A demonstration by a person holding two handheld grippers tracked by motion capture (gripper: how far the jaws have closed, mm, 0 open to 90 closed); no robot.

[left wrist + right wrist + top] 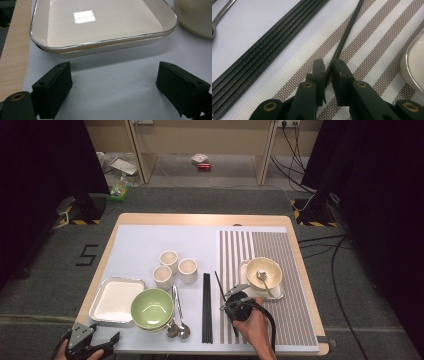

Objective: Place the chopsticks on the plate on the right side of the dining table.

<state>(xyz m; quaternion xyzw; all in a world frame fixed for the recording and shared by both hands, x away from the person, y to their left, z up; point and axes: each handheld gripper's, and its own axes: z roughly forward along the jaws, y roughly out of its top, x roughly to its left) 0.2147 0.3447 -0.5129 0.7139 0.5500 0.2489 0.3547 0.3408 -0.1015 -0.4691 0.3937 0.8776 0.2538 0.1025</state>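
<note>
My right tool [327, 72] is clamped on the near end of a thin black chopstick [348, 30] that runs ahead over the striped mat [372, 50]; it's light, stiff and slippery, so I grip squarely.

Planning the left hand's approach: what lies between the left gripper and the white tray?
Nothing: bare table mat between the left gripper and the white tray, in the left gripper view.

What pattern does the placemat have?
Brown and white stripes on the placemat, clearest in the right gripper view.

A black "5" [88, 255] on the floor.
</note>
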